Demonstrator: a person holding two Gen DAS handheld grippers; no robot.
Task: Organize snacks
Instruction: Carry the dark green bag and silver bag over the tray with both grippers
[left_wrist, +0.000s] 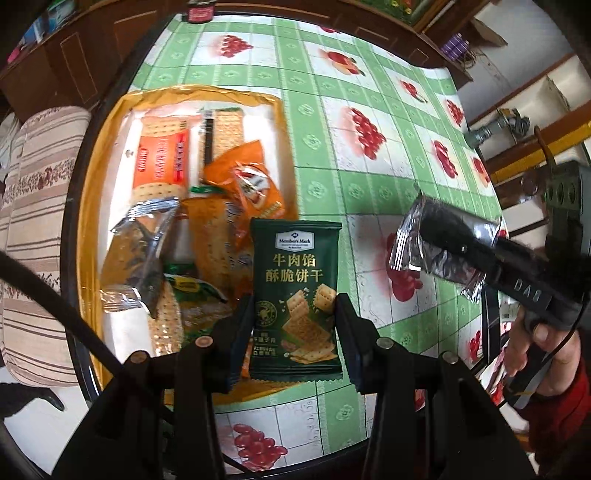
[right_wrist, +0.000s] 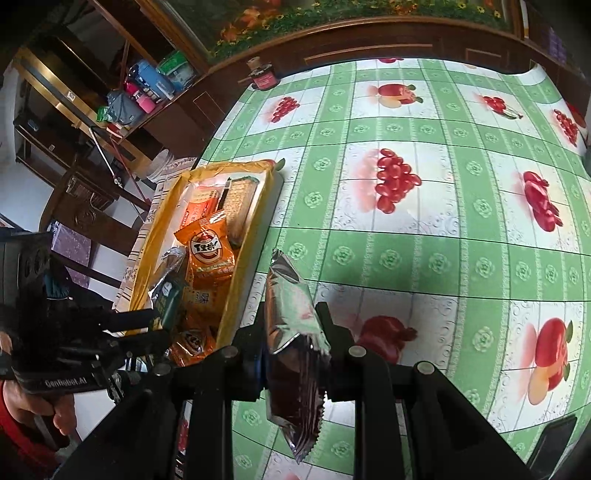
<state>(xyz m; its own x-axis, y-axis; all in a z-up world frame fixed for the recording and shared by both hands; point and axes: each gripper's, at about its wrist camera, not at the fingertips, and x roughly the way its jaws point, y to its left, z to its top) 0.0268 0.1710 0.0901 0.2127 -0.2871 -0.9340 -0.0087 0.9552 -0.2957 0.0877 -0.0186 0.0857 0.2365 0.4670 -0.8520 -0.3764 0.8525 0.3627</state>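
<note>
My left gripper (left_wrist: 293, 314) is shut on a dark green cracker packet (left_wrist: 295, 280), held upright over the right edge of the yellow tray (left_wrist: 88, 206). The tray holds several snack packets, among them an orange packet (left_wrist: 255, 184) and an orange cracker sleeve (left_wrist: 160, 158). My right gripper (right_wrist: 291, 332) is shut on a silver foil packet (right_wrist: 291, 314), held edge-on above the tablecloth just right of the tray (right_wrist: 255, 221). In the left wrist view that same silver packet (left_wrist: 436, 243) hangs to the right of the green one, in the right gripper (left_wrist: 439, 232).
A green and white fruit-print tablecloth (right_wrist: 424, 229) covers the table. A small red jar (right_wrist: 263, 77) stands at the far edge. A striped cushion (left_wrist: 37, 221) lies left of the table, with wooden shelves (right_wrist: 110, 92) beyond. A dark object (right_wrist: 554, 439) sits at the near right.
</note>
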